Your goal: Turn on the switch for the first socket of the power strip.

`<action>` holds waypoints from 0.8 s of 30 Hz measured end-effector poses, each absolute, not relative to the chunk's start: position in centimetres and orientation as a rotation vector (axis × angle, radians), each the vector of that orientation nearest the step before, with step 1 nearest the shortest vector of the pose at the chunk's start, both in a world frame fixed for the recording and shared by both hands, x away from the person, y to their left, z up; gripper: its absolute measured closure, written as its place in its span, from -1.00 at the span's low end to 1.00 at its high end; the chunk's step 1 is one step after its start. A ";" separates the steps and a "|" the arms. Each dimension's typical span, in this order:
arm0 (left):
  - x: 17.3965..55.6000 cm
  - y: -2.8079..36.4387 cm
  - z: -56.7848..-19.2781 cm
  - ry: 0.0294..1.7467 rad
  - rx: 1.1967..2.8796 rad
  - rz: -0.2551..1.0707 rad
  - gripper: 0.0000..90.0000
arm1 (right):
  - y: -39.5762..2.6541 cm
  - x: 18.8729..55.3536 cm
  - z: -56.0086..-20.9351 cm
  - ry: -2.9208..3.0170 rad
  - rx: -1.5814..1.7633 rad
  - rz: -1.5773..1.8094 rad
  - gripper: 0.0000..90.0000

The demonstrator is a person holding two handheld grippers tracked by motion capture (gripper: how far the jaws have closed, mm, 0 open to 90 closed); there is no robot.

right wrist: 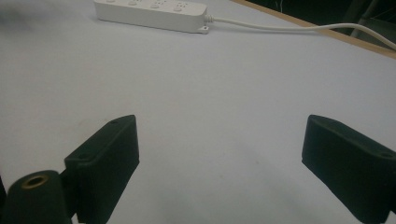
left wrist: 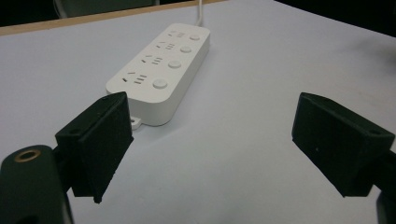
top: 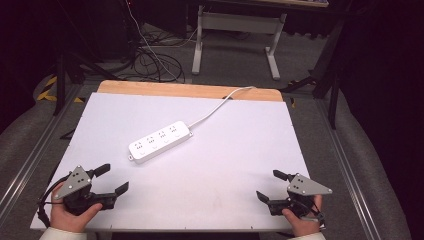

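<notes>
White power strip (top: 160,141) lying flat near the middle of the white table top (top: 235,165), set on a slant, four sockets and four round buttons facing up, white cord (top: 220,104) running from its far end across the wooden back edge of the table. Left gripper (top: 114,179) held low at the near corner on the strip's left side, jaws spread wide, nothing between them, touching nothing, pointed toward the strip. Seen along that gripper's own jaws: strip (left wrist: 161,67) close ahead, nearer the left jaw, clear of both. Right gripper (top: 269,185) held at the near corner on the strip's right side, well apart from it, jaws likewise wide and empty. Along its jaws: bare table, strip (right wrist: 152,10) far ahead. One hand (top: 67,216) around each gripper body.
</notes>
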State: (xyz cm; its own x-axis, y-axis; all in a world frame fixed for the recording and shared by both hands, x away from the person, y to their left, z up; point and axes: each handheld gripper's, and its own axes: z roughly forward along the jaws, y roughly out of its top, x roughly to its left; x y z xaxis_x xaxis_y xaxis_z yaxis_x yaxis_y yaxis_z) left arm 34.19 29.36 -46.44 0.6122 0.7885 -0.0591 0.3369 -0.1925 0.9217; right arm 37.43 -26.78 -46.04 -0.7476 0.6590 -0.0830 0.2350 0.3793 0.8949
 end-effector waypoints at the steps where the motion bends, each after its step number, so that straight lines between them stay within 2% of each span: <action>1: 34.1 29.3 -46.3 0.917 1.785 0.536 -0.70 | -26.8 37.4 -46.0 2.214 0.773 1.334 -0.74; 11: 34.0 29.0 -46.0 0.892 1.822 0.578 -0.69 | -26.8 37.4 -46.0 2.216 0.760 1.341 -0.74; 19: 33.9 29.0 -45.8 0.913 1.797 0.526 -0.63 | -26.6 37.6 -46.0 2.224 0.758 1.345 -0.74; 24: 34.0 28.7 -45.3 0.895 1.840 0.570 -0.62 | -26.6 37.6 -46.1 2.221 0.759 1.346 -0.74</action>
State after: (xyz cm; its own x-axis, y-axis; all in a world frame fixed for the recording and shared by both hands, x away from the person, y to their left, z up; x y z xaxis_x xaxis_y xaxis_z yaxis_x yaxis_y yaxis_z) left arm 33.99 28.69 -45.34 0.6192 0.7852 -0.0044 0.3287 -0.2541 0.9096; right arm 37.56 -26.63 -46.06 -0.7567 0.6488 -0.0804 0.2288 0.3781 0.8970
